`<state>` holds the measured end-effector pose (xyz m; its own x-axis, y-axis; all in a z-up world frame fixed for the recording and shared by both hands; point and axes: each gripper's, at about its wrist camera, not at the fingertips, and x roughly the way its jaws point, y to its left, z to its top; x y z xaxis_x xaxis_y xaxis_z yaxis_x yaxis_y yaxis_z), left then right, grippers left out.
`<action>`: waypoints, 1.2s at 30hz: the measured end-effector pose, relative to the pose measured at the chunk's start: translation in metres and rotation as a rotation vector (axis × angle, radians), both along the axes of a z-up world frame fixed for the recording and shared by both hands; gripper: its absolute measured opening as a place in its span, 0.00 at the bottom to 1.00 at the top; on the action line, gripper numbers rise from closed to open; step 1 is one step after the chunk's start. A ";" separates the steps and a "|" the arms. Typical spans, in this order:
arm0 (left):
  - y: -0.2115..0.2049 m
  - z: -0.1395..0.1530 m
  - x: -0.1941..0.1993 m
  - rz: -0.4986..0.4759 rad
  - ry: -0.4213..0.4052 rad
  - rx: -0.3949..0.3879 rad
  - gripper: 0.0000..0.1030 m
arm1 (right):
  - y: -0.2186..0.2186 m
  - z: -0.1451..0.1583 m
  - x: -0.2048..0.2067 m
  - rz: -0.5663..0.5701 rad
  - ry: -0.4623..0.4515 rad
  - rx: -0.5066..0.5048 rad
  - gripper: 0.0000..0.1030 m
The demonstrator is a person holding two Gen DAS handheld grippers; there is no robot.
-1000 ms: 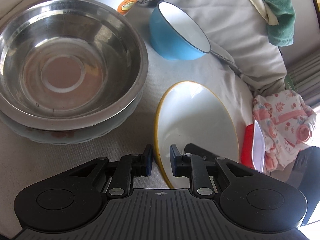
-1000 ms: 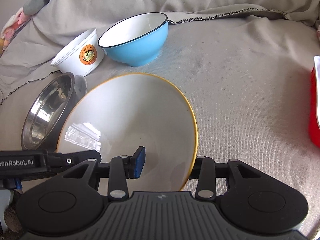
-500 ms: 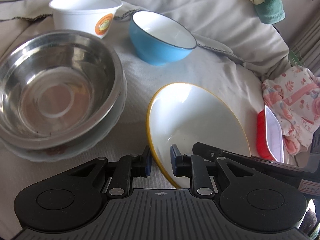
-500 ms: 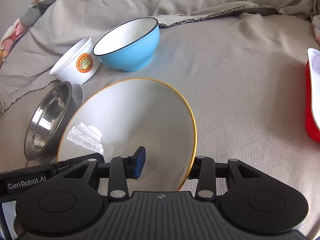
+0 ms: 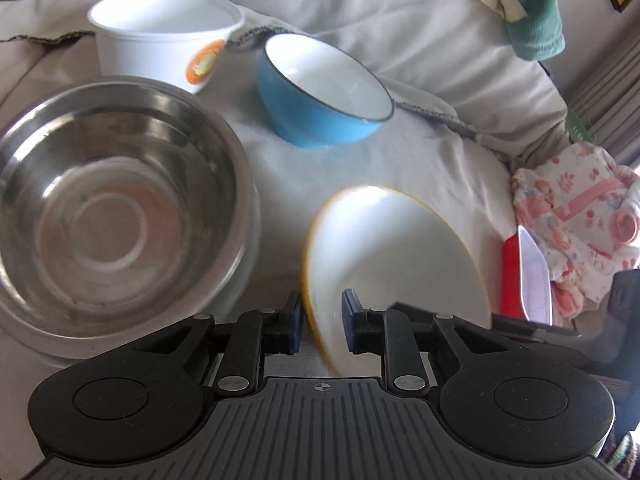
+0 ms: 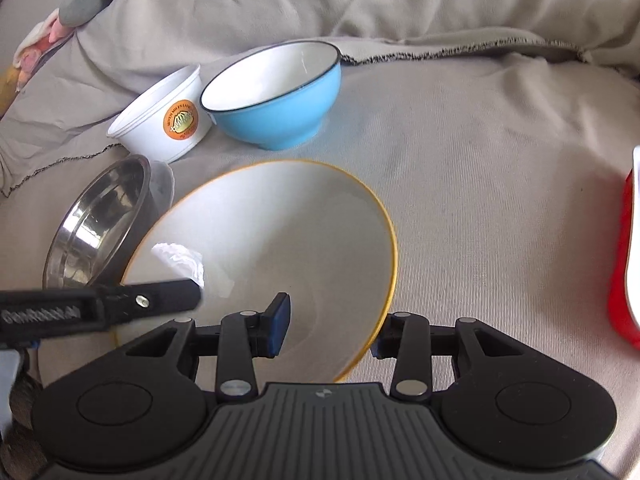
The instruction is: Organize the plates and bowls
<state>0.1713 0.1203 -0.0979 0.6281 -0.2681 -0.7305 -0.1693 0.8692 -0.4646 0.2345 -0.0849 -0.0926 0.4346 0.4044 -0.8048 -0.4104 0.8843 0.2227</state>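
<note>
Beige sheet point(image 6: 500, 184) | tub point(image 6: 160, 124) orange sticker, unreadable | left tongs point(image 6: 192, 300): "GenRobot.AI"

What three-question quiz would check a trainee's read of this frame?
1. True or false: both grippers straddle the rim of the yellow-rimmed plate.
2. Which stands nearest the white cup: A) blue bowl, B) red dish, C) floral cloth?
3. What does the steel bowl sit in?

Key: 1 true: left gripper and right gripper each have a finger on either side of the rim. 2 A. 3 A pale bowl, only its rim showing.
</note>
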 end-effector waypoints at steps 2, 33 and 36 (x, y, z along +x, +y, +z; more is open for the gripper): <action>0.006 0.008 -0.002 0.007 -0.017 0.009 0.23 | -0.005 -0.002 0.000 0.002 0.003 -0.001 0.38; 0.053 -0.002 0.182 0.101 0.029 0.090 0.26 | 0.085 0.020 0.169 0.009 0.061 -0.020 0.31; 0.047 0.002 0.172 0.073 0.055 0.093 0.30 | 0.085 0.016 0.165 0.016 0.056 -0.029 0.30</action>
